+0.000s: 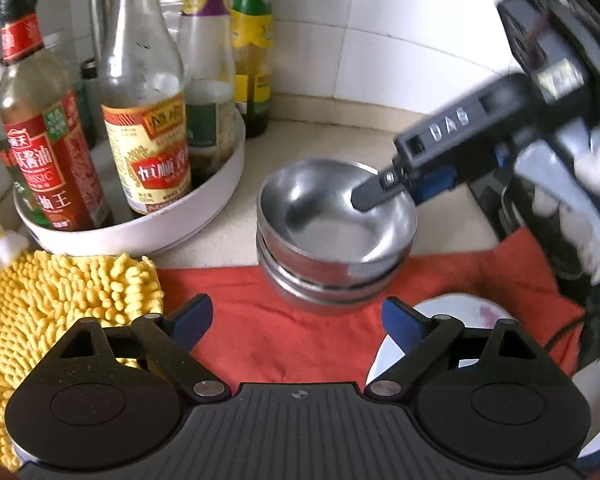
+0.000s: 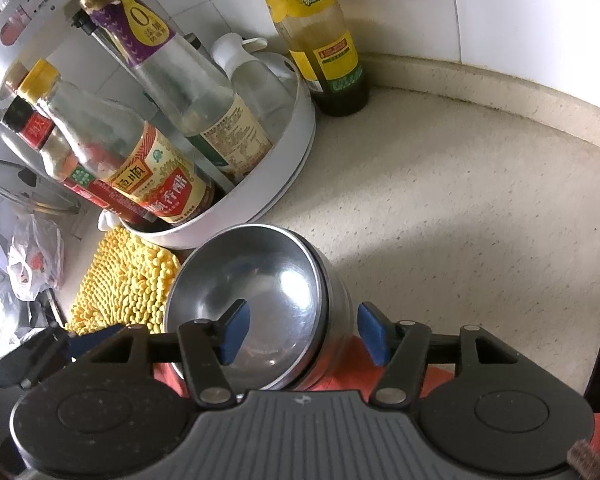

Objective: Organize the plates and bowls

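Steel bowls (image 1: 332, 236) are stacked empty mid-frame; sauce bottles (image 1: 148, 112) are kept in white tray (image 1: 140, 232) upper left. Right hand-held gripper (image 2: 304, 334) is seen part-open astride top bowl's rim, pads apart from it; left hand-held gripper (image 1: 296, 320) is wide open w/ nothing held.

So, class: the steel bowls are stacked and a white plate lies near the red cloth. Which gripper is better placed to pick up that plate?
Left. The left gripper is open and empty, with the white plate beside its finger. The right gripper straddles the bowl stack rim.

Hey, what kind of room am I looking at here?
Most likely a home kitchen counter. A white round tray of sauce and vinegar bottles stands against a white tiled wall, and stacked steel bowls sit on a red cloth beside it.
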Demonstrator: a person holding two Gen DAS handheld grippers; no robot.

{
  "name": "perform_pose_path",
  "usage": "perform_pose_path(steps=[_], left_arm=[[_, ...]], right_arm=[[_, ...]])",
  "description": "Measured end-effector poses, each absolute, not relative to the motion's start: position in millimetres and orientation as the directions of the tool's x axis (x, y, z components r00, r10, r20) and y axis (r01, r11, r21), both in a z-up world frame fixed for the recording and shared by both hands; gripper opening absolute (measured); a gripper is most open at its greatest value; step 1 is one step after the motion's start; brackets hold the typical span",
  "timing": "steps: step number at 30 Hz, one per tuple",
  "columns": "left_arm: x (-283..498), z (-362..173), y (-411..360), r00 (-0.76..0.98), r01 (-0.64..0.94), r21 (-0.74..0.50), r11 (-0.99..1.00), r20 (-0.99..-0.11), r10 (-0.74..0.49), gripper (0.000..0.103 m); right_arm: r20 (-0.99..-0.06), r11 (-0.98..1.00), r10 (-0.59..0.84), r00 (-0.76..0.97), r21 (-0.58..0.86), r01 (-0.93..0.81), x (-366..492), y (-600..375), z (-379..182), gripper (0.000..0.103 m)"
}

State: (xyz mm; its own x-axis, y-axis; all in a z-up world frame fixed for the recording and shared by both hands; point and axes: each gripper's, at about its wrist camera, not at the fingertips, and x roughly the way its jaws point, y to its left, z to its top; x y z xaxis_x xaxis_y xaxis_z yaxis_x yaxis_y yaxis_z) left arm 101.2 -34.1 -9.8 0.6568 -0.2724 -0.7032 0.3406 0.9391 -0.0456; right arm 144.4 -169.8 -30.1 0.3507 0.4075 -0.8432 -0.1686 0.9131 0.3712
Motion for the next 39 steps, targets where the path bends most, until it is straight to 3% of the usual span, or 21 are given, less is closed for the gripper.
perform_pose_path(steps=[4, 19, 26, 39], left_arm=[[102, -24, -37, 0.672, 0.360, 0.006, 0.933, -0.696, -0.255, 0.095], [133, -62, -50, 0.652, 0.493, 0.000, 0.870, -0.662, -0.370, 0.098], [149, -75, -65, 0.638, 0.553, 0.032, 0.832, -0.659, -0.398, 0.103], [187, -91, -88, 0.621, 0.587, 0.036, 0.809, -0.661, -0.421, 0.103]], right_arm=[[-0.849, 0.913, 0.407, 0.338, 0.369, -0.173, 145, -168, -34, 0.056], [-0.844, 0.899, 0.438, 0.309, 0.407, -0.162, 161, -171, -57, 0.058], [-0.826, 0.873, 0.488, 0.282, 0.464, -0.153, 173, -178, -76, 0.058], [-0.776, 0.822, 0.570, 0.270, 0.545, -0.167, 186, -180, -93, 0.062]])
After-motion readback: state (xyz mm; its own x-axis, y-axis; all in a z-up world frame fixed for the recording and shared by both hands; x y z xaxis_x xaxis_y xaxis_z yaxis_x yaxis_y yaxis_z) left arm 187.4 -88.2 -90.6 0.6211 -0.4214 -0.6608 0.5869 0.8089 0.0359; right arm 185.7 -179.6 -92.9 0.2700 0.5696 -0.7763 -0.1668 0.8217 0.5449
